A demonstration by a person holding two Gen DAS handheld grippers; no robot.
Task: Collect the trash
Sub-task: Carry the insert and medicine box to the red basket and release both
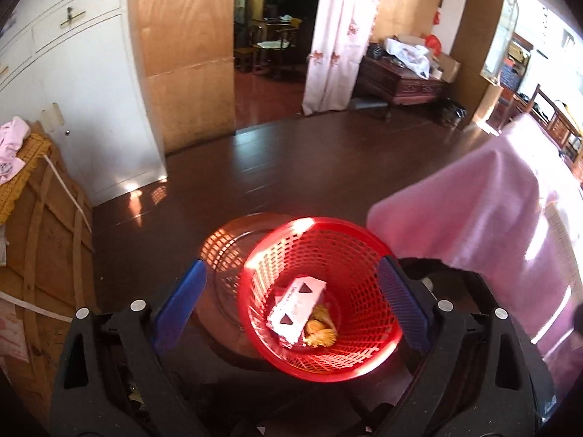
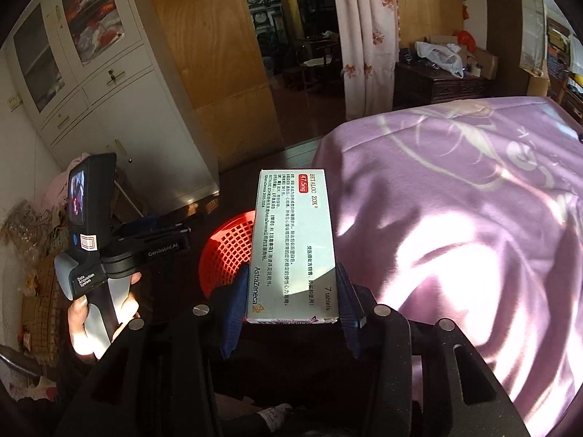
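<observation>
A red mesh basket (image 1: 291, 247) stands on the dark floor right under my left gripper (image 1: 291, 266). The jaws are wide open with nothing between the blue pads (image 1: 182, 302). In the basket lie a white carton with dark triangles (image 1: 298, 306) and some yellow scraps (image 1: 320, 331). My right gripper (image 2: 291, 273) is shut on a long white medicine box (image 2: 293, 240), which juts forward over the basket (image 2: 226, 251). In the right wrist view a hand (image 2: 80, 320) holds the left gripper's handle (image 2: 91, 247) to the left of the basket.
A bed under a pink-purple blanket (image 1: 492, 200) (image 2: 455, 218) borders the basket on the right. A white cabinet (image 1: 91, 91) and a strapped wooden crate (image 1: 43, 255) stand at the left. Dark floorboards (image 1: 291, 164) run to a doorway with a curtain (image 1: 339, 36).
</observation>
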